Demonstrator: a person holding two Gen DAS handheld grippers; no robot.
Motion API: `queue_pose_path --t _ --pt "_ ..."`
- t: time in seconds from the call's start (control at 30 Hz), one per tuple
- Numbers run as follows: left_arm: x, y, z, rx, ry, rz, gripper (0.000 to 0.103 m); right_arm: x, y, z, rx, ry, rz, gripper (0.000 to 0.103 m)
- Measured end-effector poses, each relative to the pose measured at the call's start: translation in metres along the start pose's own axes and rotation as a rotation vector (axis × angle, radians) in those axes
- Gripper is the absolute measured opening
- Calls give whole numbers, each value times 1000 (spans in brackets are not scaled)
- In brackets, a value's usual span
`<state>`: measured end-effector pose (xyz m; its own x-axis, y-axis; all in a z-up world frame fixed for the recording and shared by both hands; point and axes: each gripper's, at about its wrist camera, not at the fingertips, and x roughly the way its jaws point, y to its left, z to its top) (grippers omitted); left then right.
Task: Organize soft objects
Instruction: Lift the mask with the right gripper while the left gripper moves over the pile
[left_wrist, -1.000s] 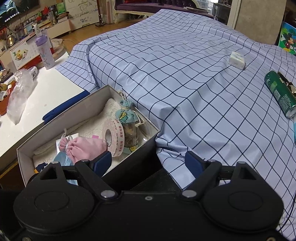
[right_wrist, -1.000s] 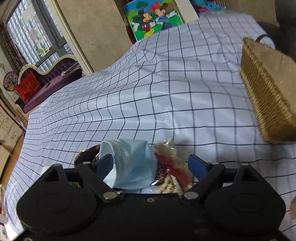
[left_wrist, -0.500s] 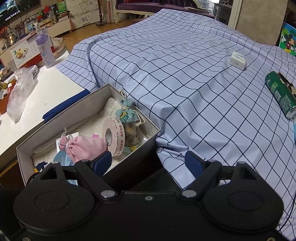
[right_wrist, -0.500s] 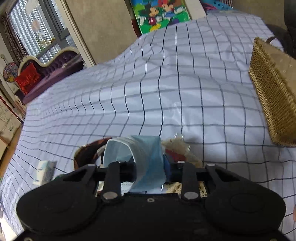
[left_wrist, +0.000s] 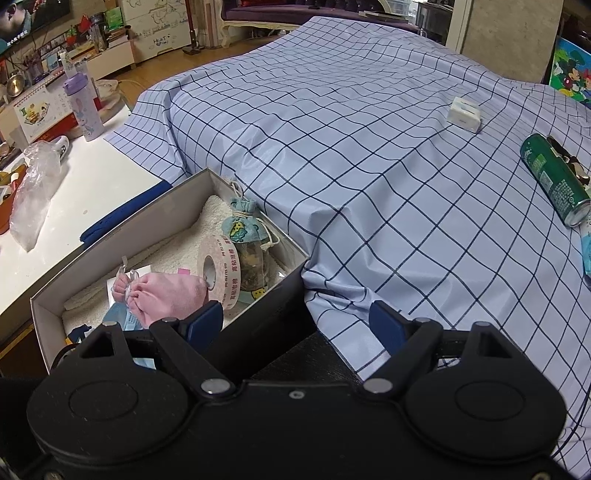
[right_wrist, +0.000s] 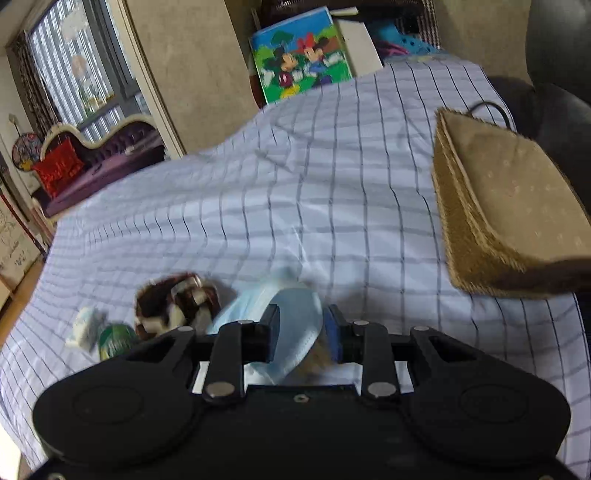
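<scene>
The right gripper (right_wrist: 301, 334) has its fingers pinched tight on a light blue pleated face mask (right_wrist: 295, 314), held above the blue checked tablecloth (right_wrist: 295, 206) (the view is blurred), left of a woven straw basket (right_wrist: 495, 221). The left gripper (left_wrist: 297, 321) hangs wide apart, holding nothing, over the edge of an open grey cardboard box (left_wrist: 88, 243).

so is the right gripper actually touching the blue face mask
Touching. The right wrist view shows the right gripper shut on the blue face mask, the fabric pinched between both pads with no gap either side.
</scene>
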<state>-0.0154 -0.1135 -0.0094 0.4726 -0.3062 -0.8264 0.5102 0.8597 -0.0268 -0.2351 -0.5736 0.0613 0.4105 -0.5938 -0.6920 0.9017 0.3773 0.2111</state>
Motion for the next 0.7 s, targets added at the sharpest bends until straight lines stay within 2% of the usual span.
queue_pose_path --t 0.13,0.3,0.5,0.53,0.57,0.63,0.7 --pt "-2 -8 -2 4 1 -21 82 -3 -7 -20 -27 35 -26 28" --pt "-1 -19 -6 4 6 -56 82 -12 -9 -39 -31 34 -11 31" --pt "4 -23 -14 16 19 -46 82 -26 -1 -40 -56 -7 -5 64" --pt "3 -22 -13 13 18 -50 82 -27 -1 -39 -53 -12 -7 75" --pt "3 -21 -13 6 17 -56 82 -29 -2 -36 -46 -19 -13 81" --pt "2 -20 -12 0 14 -57 82 -31 -7 -31 -32 -34 -31 85" --pt "3 -20 -12 -1 15 -54 82 -31 -14 -28 -20 -37 -50 97"
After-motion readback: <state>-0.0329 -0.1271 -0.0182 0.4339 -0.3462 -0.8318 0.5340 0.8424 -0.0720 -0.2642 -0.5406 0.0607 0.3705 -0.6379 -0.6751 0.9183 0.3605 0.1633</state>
